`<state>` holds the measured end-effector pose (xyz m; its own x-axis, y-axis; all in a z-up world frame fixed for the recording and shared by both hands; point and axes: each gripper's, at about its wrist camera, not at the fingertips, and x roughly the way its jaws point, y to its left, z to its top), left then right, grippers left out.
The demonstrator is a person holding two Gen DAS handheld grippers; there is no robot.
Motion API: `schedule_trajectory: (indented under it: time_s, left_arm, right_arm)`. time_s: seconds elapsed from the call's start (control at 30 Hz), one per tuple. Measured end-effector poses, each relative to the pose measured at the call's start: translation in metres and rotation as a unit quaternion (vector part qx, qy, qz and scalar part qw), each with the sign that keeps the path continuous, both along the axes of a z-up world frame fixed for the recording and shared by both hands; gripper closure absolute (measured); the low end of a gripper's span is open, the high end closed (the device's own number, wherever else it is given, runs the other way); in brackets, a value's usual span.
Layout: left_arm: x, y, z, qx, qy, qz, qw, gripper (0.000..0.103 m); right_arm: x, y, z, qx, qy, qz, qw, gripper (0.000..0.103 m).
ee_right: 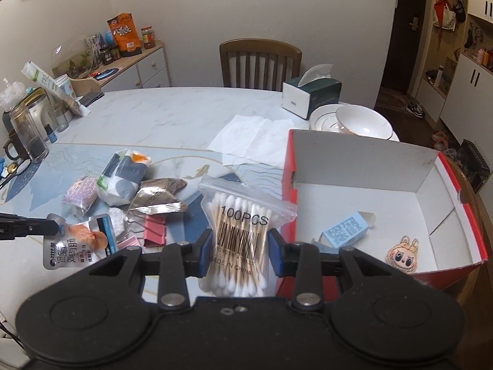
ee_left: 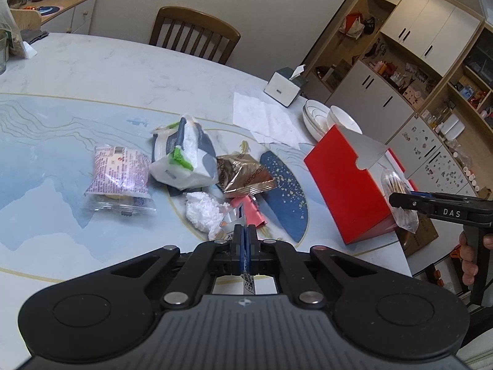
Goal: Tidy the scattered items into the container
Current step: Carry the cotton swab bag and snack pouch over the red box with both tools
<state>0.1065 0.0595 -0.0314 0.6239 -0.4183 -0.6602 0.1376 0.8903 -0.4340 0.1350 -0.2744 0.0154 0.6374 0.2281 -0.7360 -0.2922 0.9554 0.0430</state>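
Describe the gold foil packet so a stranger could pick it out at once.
Start at the red box on the table's right side; left of it lies a pile of loose packets. The gold foil packet sits at the pile's near right, just beyond pink binder clips and right of a white-and-grey tissue pack. It is the pile's only shiny, crinkled metallic wrapper.

glossy clear plastic swab bag [ee_right: 243, 231], matt red cardboard box [ee_right: 363, 203] (white inside), shiny foil packet [ee_right: 160, 199]

Clear cotton-swab bag [ee_right: 238, 231] upright beside red box [ee_right: 443, 166]
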Motion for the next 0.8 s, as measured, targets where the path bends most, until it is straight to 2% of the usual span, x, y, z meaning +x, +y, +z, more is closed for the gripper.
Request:
schedule_trajectory:
  time_s: [0.37, 0.8]
  left_arm:
    - [0.012, -0.019, 0.025, -0.011, -0.034, -0.015, 0.9993, 0.103]
    - [0.035, -0.06, 0.045, -0.004, -0.061, -0.031, 0.9977, 0.103]
  right_arm:
    - [0.01, -0.026, 0.001, -0.006, -0.003, -0.021, 1.0, 0.067]
    - [0.027, -0.067, -0.004, -0.014, -0.001, -0.028, 1.0, 0.067]
